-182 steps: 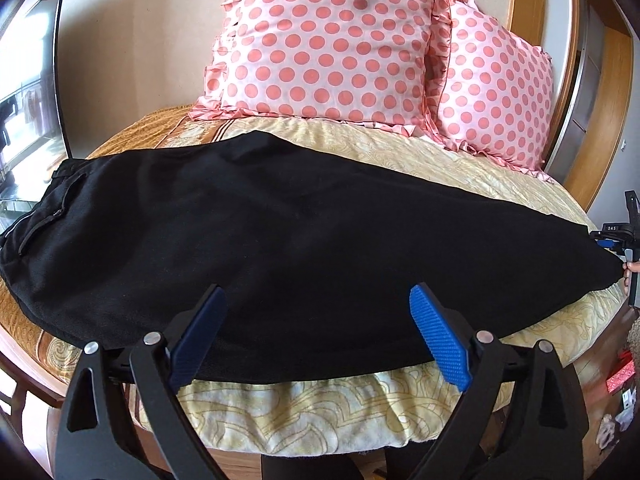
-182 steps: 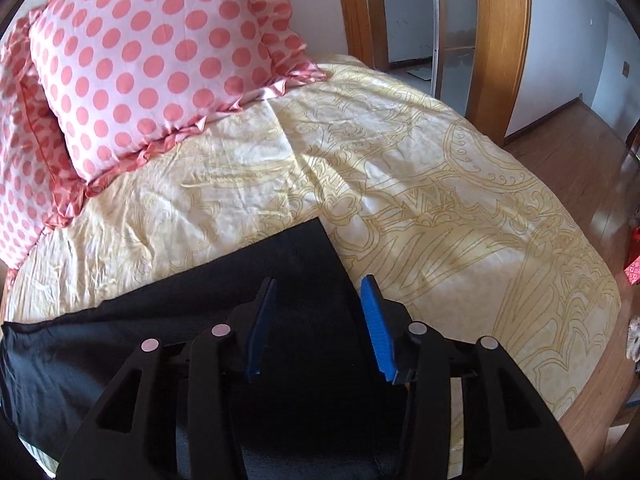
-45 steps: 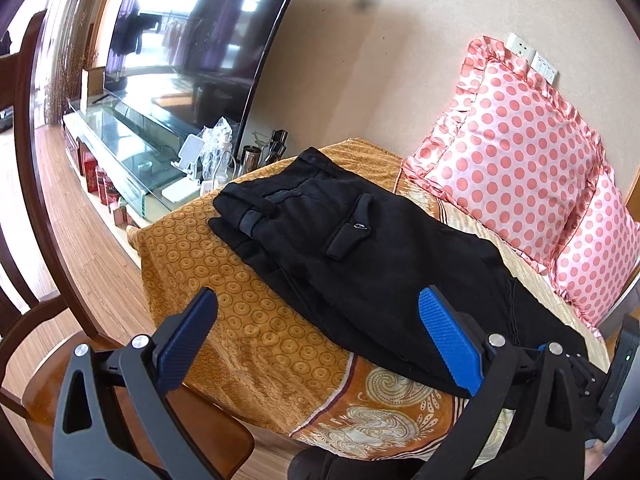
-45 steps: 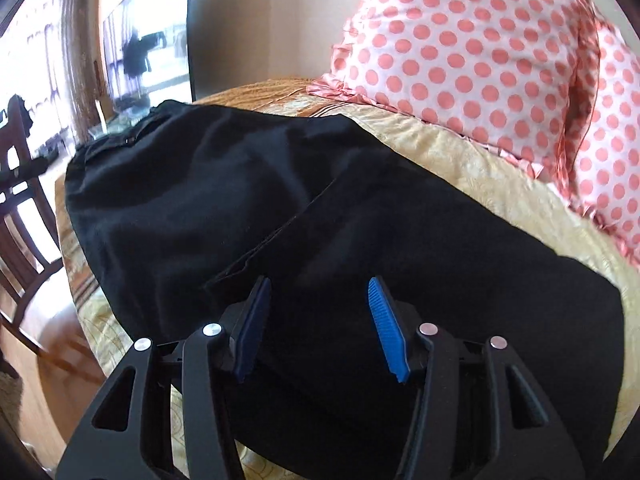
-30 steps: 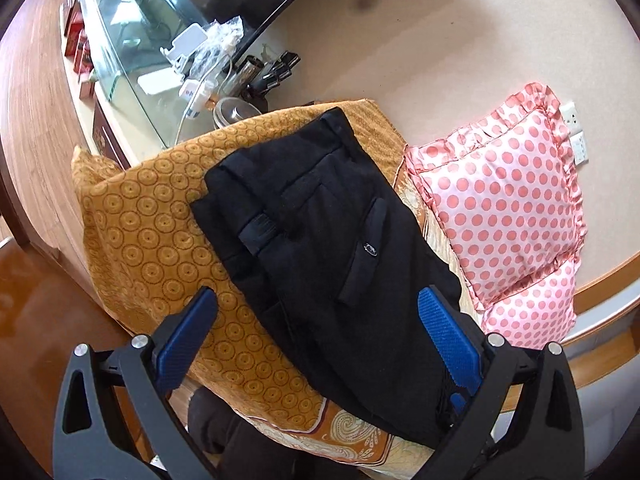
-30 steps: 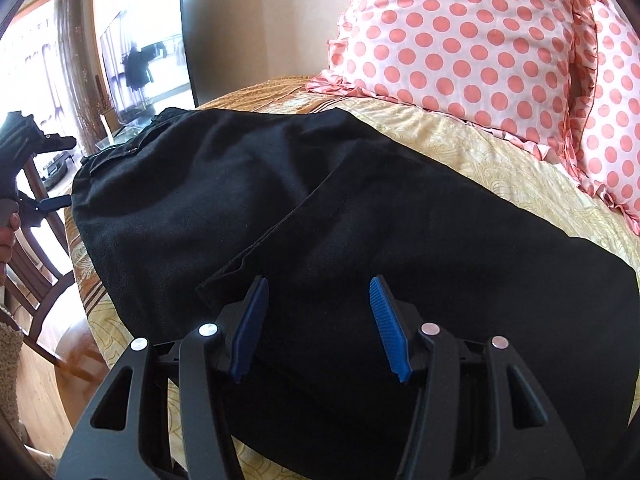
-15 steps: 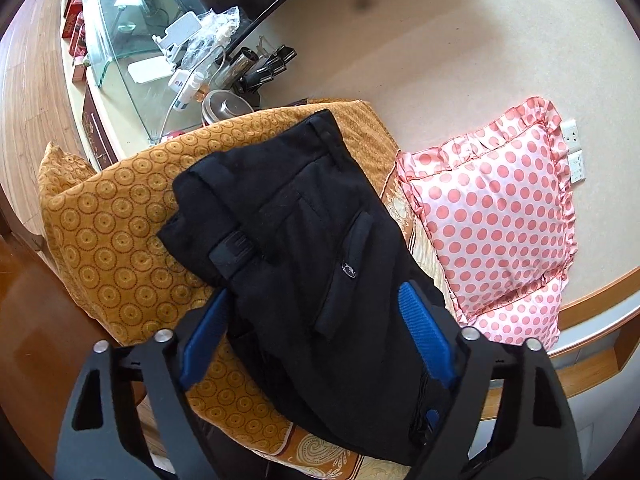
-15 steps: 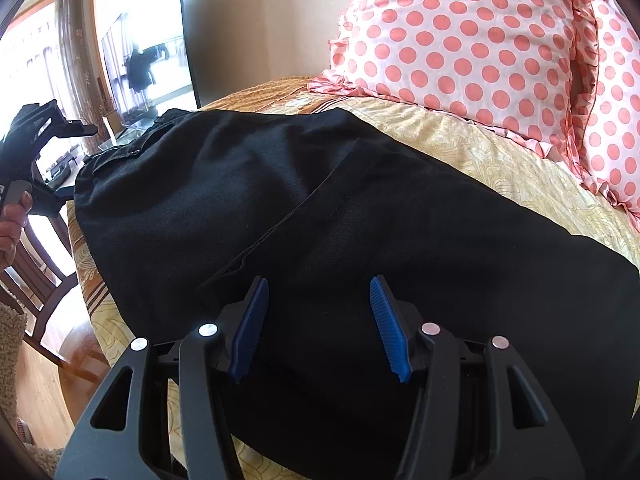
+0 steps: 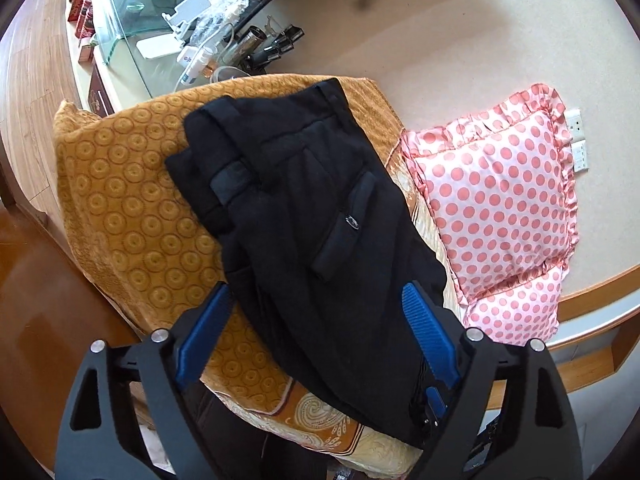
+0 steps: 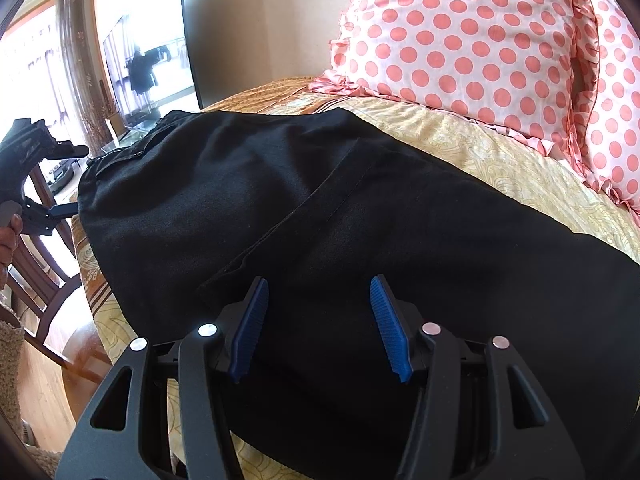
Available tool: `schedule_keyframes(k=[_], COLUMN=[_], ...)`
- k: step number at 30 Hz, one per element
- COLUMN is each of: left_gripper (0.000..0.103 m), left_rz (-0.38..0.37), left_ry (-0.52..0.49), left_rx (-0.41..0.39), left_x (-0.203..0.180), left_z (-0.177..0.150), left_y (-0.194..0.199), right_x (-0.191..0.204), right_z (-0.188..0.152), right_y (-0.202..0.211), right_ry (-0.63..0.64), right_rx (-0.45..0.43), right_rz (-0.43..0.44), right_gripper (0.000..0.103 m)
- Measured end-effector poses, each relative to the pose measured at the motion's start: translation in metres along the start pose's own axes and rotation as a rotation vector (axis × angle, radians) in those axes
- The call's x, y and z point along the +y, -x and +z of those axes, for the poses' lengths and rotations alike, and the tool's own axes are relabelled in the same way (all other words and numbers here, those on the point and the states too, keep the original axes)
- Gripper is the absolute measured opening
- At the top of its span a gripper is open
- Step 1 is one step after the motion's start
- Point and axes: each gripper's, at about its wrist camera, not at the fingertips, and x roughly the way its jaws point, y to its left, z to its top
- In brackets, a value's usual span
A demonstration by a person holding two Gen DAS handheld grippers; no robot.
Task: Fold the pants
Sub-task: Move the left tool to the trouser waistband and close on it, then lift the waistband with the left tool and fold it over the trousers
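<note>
Black pants lie on the bed, folded once with the leg ends laid over the upper part. Their waistband rests on the orange patterned blanket. My left gripper is open, above the pants near the waist end, with the fabric between its blue pads. In the right wrist view the pants show the folded hem edge across the middle. My right gripper is open, low over the folded leg part. The left gripper shows at the far left there.
Pink polka-dot pillows lean on the wall at the bed's head. A glass TV stand with chargers and small items, and a television, stand beside the bed. A wooden chair is by the bed's edge.
My left gripper has moved in closer over the waist end of the pants. My right gripper has stayed still over the folded legs.
</note>
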Motion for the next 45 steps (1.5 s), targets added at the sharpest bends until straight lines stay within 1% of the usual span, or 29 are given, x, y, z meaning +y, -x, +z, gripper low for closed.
schedule_keyframes(k=[1, 4, 6, 7, 8, 9, 10, 11, 13, 14, 15, 16, 17, 18, 20, 21, 24, 25, 26, 28, 31, 33, 35, 38, 42, 45], left_gripper=[0.086, 0.085, 0.071, 0.060, 0.056, 0.055, 0.052, 0.048, 0.046, 0.045, 0.041, 0.029, 0.021, 0.019, 0.016, 0.015, 0.013, 0.013, 0.013, 0.012, 0.011, 0.011, 0.011, 0.011, 0.011, 0.010], left_rz=[-0.002, -0.042, -0.046, -0.040, -0.029, -0.002, 0.033, 0.036, 0.034, 0.041, 0.059, 0.077, 0.087, 0.094, 0.101, 0.107, 0.129, 0.137, 0.143, 0.148, 0.122, 0.091, 0.054, 0.021, -0.036, -0.077], left_ry=[0.000, 0.047, 0.073, 0.073, 0.065, 0.056, 0.053, 0.056, 0.068, 0.065, 0.059, 0.052, 0.045, 0.038, 0.022, 0.006, -0.061, -0.091, -0.127, -0.202, -0.319, -0.383, -0.444, -0.540, -0.623, -0.700], left_rx=[-0.001, -0.010, -0.023, -0.037, -0.057, -0.084, -0.111, -0.117, -0.116, -0.117, -0.120, -0.129, -0.137, -0.145, -0.161, -0.171, -0.204, -0.218, -0.234, -0.260, -0.283, -0.281, -0.262, -0.229, -0.155, -0.113], left_x=[-0.001, 0.001, 0.005, 0.006, 0.007, 0.008, 0.011, 0.013, 0.015, 0.014, 0.012, 0.011, 0.010, 0.009, 0.005, 0.002, -0.013, -0.021, -0.031, -0.054, -0.097, -0.125, -0.154, -0.195, -0.244, -0.281], left_z=[0.002, 0.009, 0.011, 0.012, 0.014, 0.015, 0.017, 0.019, 0.022, 0.022, 0.023, 0.023, 0.023, 0.022, 0.021, 0.020, 0.017, 0.015, 0.012, 0.006, -0.007, -0.018, -0.028, -0.048, -0.076, -0.107], left_y=[-0.003, -0.009, -0.011, -0.010, -0.008, -0.007, -0.005, -0.006, -0.006, -0.006, -0.007, -0.007, -0.008, -0.008, -0.006, -0.005, 0.001, 0.003, 0.006, 0.011, 0.017, 0.017, 0.014, 0.002, -0.021, -0.038], right_x=[0.000, -0.001, -0.001, -0.001, -0.001, -0.001, -0.001, -0.002, -0.002, -0.002, -0.002, -0.003, -0.004, -0.005, -0.006, -0.006, -0.009, -0.013, -0.017, -0.030, -0.055, -0.072, -0.088, -0.112, -0.142, -0.160], right_z=[0.000, -0.001, -0.001, -0.001, -0.001, -0.001, -0.001, -0.001, -0.001, -0.001, -0.001, 0.000, -0.001, -0.001, -0.004, -0.006, -0.014, -0.016, -0.018, -0.024, -0.033, -0.038, -0.044, -0.056, -0.076, -0.094], right_y=[0.000, 0.000, 0.001, 0.001, 0.001, 0.000, 0.001, 0.000, 0.000, 0.000, 0.001, 0.001, 0.002, 0.003, 0.010, 0.015, 0.030, 0.035, 0.041, 0.054, 0.078, 0.094, 0.110, 0.130, 0.147, 0.155], right_ry=[0.000, -0.005, -0.006, -0.005, -0.005, -0.006, -0.007, -0.009, -0.013, -0.014, -0.016, -0.019, -0.022, -0.024, -0.022, -0.011, 0.010, 0.006, -0.004, -0.034, -0.091, -0.123, -0.152, -0.202, -0.285, -0.343], right_rx=[0.000, -0.002, -0.002, -0.003, -0.003, -0.003, -0.003, -0.004, -0.005, -0.005, -0.007, -0.010, -0.013, -0.017, -0.037, -0.049, -0.079, -0.087, -0.095, -0.120, -0.174, -0.207, -0.244, -0.280, -0.308, -0.316], right_rz=[0.001, 0.010, 0.013, 0.013, 0.013, 0.015, 0.016, 0.018, 0.022, 0.023, 0.026, 0.032, 0.040, 0.051, 0.065, 0.064, 0.064, 0.067, 0.070, 0.070, 0.055, 0.036, -0.005, -0.044, -0.076, -0.090], right_gripper=[0.056, 0.056, 0.056, 0.056, 0.056, 0.056, 0.056, 0.056, 0.056, 0.056, 0.056, 0.056, 0.056, 0.057, 0.074, 0.076, 0.076, 0.077, 0.082, 0.086, 0.086, 0.088, 0.092, 0.092, 0.092, 0.093])
